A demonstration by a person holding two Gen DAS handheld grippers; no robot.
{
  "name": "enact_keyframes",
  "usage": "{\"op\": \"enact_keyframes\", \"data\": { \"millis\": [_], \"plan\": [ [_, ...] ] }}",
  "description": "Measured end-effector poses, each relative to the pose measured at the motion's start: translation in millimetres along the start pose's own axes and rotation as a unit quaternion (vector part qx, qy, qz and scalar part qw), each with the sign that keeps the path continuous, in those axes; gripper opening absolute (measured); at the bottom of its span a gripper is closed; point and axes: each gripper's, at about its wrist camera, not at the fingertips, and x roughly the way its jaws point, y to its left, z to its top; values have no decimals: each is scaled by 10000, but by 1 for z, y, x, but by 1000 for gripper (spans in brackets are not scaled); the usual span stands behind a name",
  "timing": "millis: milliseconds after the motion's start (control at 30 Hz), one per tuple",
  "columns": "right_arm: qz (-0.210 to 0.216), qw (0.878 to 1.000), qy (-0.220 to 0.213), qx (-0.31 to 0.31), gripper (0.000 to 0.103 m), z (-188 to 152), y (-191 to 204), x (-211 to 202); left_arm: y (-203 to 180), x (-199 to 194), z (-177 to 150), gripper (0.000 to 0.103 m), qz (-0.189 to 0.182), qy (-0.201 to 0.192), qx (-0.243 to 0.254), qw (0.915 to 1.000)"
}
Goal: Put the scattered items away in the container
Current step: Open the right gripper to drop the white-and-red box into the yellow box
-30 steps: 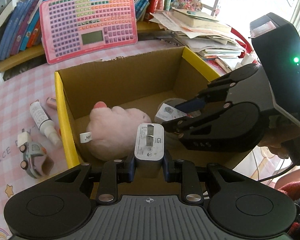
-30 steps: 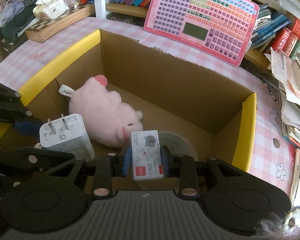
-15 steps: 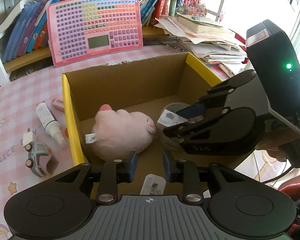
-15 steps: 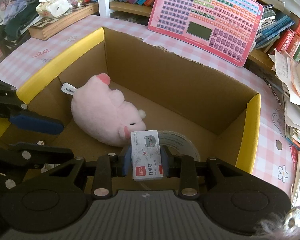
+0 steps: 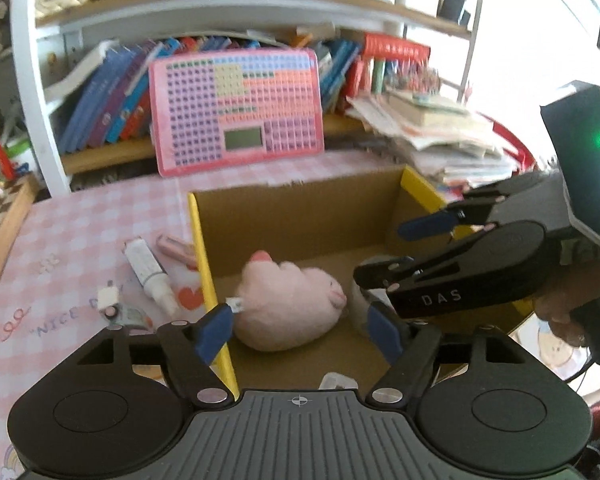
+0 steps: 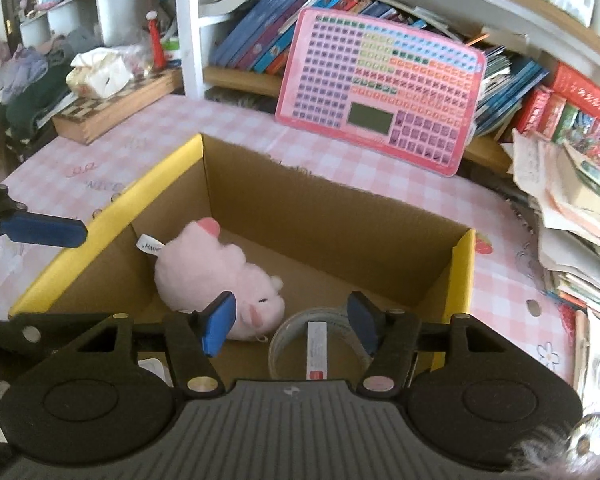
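The pink checked tablecloth [image 6: 380,184] fills the middle of both views, and on it sits the open cardboard box [image 6: 332,216] with yellow-edged flaps, the container for this tidy-up, central in each frame so both tools can reach over its rim. Against the bookshelf behind, in the upper centre, a pink button-grid learning pad [image 6: 380,92] leans upright, out of the way. Inside the box a pink plush pig [image 6: 216,276] lies on its side toward the left wall, with a roll of tape [image 6: 320,340] just beside its snout at the lower middle of the right wrist view; a small white staple box [image 6: 316,350] stands on edge inside the roll's ring, apparently where it fell. A white charger [image 5: 336,381] peeks out at the bottom centre of the left wrist view, on the box floor. The left gripper [image 5: 300,332] has just been opening and its blue pads stand wide apart with nothing between them; the right gripper [image 6: 290,322] has likewise just been opening and is empty, poised above the tape roll. Both point down into the box, which suits a drop. Still outside, at the left of the left wrist view, lie a white spray bottle [image 5: 150,274], a pink tube [image 5: 176,246] and a small toy car [image 5: 120,312], so the job looks only partly done.
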Motion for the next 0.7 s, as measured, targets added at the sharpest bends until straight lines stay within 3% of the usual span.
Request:
{"op": "enact_keyframes", "data": {
  "millis": [200, 333, 700],
  "plan": [
    [-262, 9994, -147, 181, 66, -7, 16, -24, 8, -23, -6, 77, -119, -285, -59, 9995],
    [-447, 9979, -353, 317, 77, -14, 33, -45, 16, -41, -16, 78, -194, -450, -142, 9987],
    [-1173, 9848, -821, 988, 82, -43, 76, -92, 39, -83, -44, 80, -317, -777, -94, 9964]
  ]
}}
